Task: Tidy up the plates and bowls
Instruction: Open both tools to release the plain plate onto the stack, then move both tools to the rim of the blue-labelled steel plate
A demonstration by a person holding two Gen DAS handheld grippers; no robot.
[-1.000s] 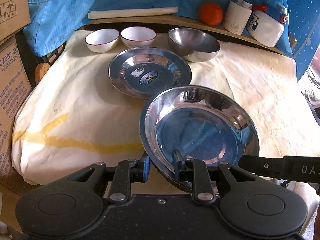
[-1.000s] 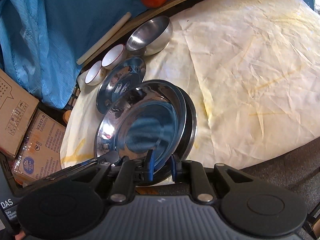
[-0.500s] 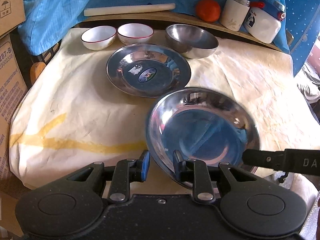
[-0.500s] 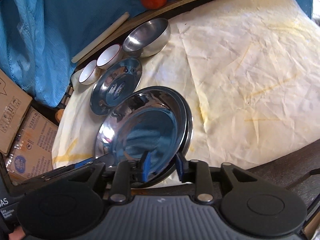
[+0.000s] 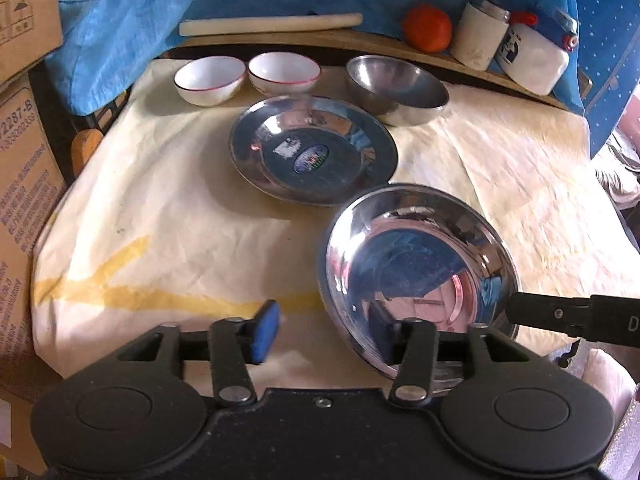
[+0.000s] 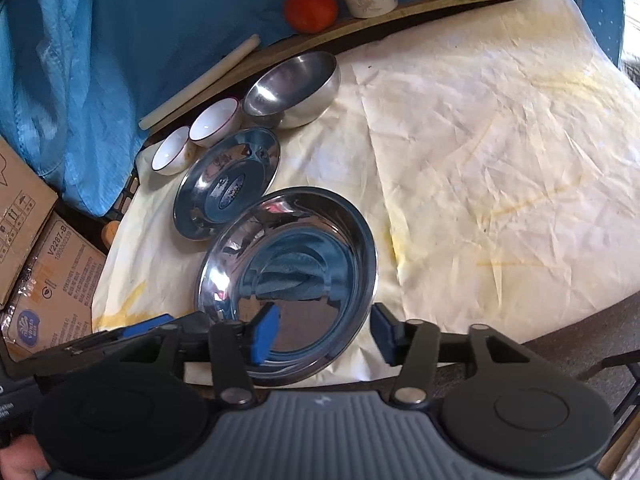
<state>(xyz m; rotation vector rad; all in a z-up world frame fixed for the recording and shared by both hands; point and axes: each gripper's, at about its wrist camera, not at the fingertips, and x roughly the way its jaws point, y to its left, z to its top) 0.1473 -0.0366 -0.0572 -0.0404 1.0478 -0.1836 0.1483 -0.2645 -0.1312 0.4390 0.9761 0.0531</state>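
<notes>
A large steel plate [image 5: 416, 276] [image 6: 292, 276] lies near the table's front edge, on the cream cloth. My left gripper [image 5: 326, 336] is open, with the plate's near rim between its pads. My right gripper [image 6: 322, 336] is open too, its fingers astride the plate's near rim. A smaller steel plate with a sticker [image 5: 314, 154] [image 6: 228, 188] lies behind it. Two white bowls [image 5: 210, 80] [image 5: 284, 72] and a steel bowl [image 5: 396, 88] [image 6: 292, 88] stand in a row at the back.
A wooden ledge at the back holds a rolling pin [image 5: 270, 24], an orange fruit [image 5: 426, 32], a white jar [image 5: 478, 38] and a white container [image 5: 534, 58]. Cardboard boxes [image 5: 24, 168] stand at the left. Blue cloth hangs behind. The table's front edge [image 6: 560, 324] is close.
Both grippers have opened and let go of the large plate's rim. The plate, held tilted above the table before, now lies on the cloth.
</notes>
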